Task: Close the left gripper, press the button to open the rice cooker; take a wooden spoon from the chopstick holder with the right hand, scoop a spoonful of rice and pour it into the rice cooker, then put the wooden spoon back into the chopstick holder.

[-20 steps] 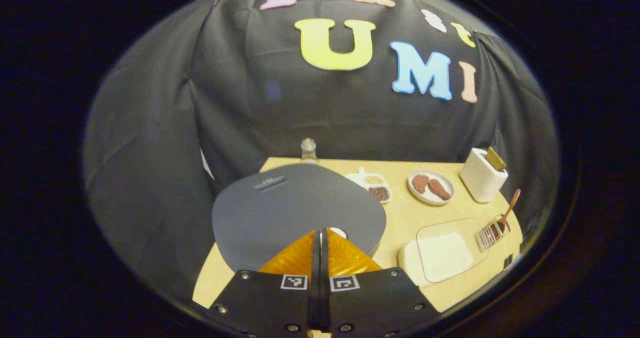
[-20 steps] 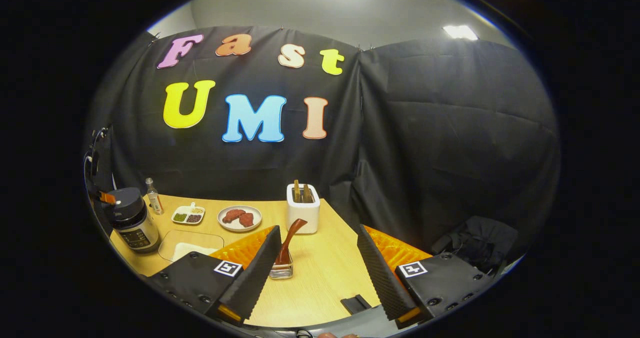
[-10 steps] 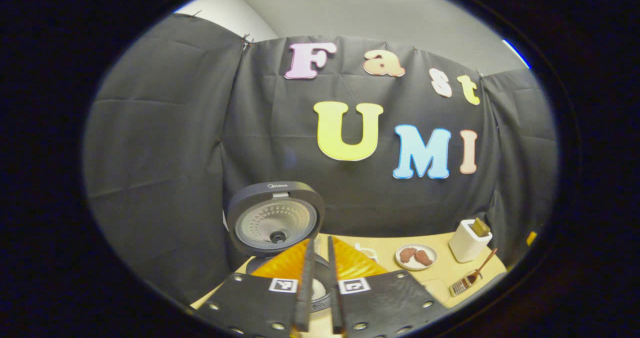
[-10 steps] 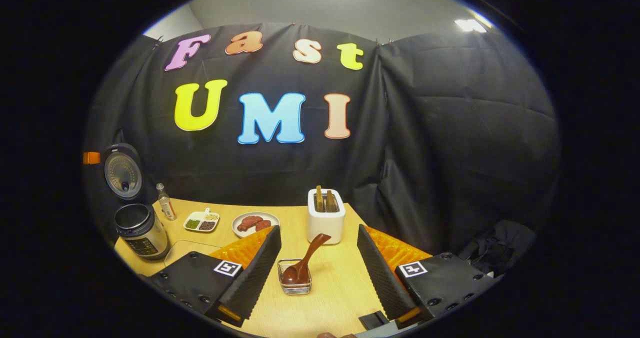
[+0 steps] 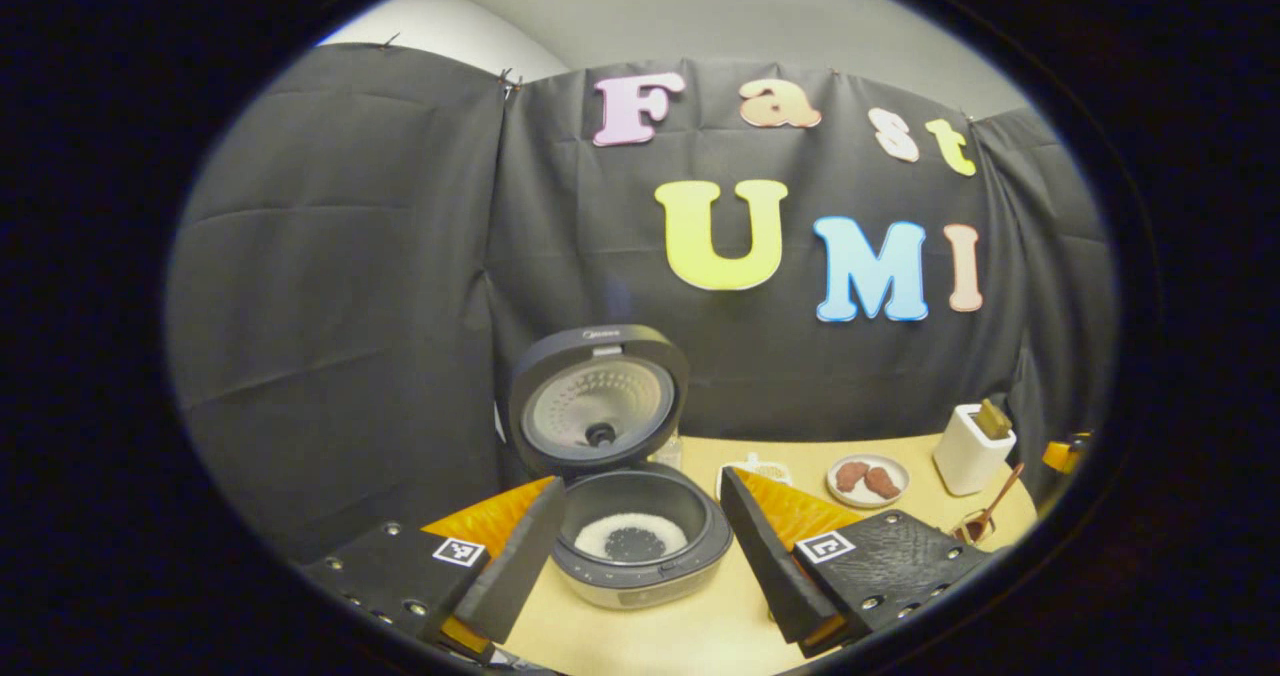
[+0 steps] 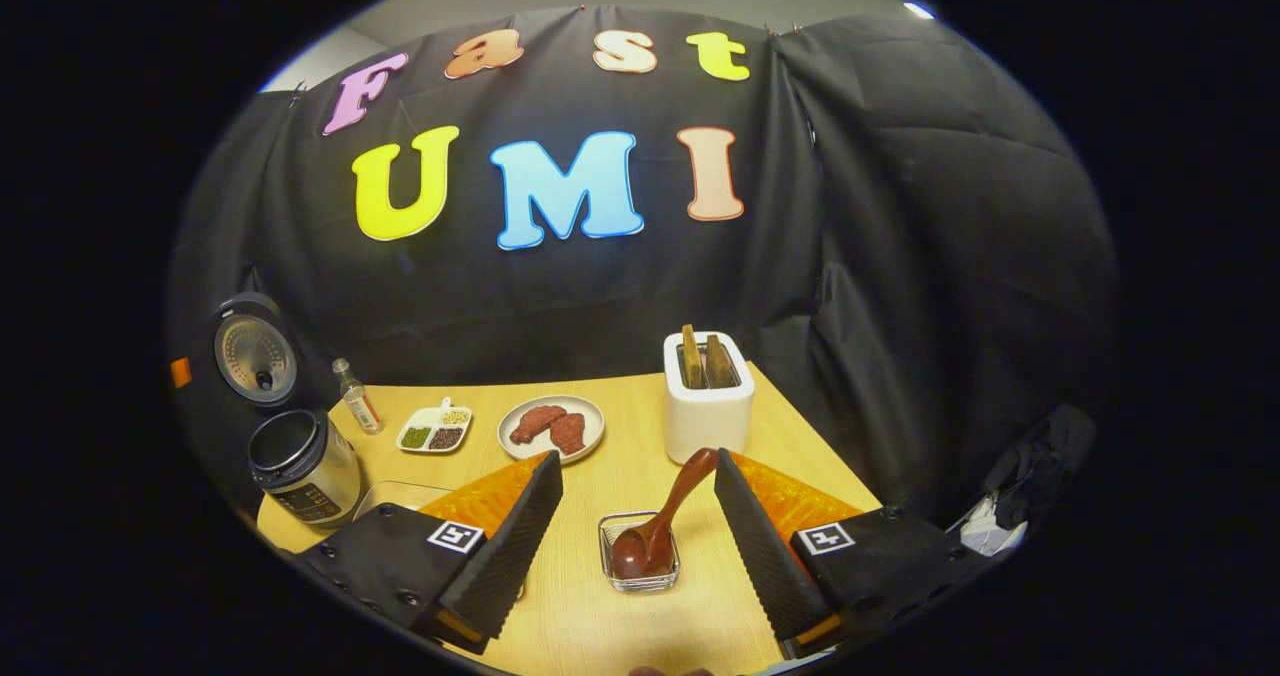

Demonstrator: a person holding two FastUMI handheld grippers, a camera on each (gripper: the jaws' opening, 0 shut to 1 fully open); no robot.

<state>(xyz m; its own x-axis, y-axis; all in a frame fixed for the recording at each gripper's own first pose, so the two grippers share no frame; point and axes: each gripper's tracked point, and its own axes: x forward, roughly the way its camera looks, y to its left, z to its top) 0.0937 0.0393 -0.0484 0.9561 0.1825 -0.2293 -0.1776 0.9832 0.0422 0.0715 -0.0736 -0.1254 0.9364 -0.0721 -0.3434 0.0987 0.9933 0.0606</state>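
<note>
Now rice cooker (image 5: pixel 640 541) open; right gripper (image 6: pixel 640 526) jaws spread astride wooden spoon (image 6: pixel 668 511), apparently untouched; next: pinch handle.

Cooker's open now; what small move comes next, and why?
Probably ease the open right gripper forward and down around the wooden spoon handle. The rice cooker lid stands up, and the spoon sits untouched in the chopstick holder, between the fingers.

No legible text for you to log. The rice cooker (image 5: pixel 640 556) has a small printed mark at the top of its lid (image 5: pixel 600 334), too small to read. Its front panel in the right gripper view is blurred. The square tags (image 5: pixel 459 552) on the left gripper (image 5: pixel 640 478) and right gripper (image 6: pixel 638 456) show patterns only.
</note>
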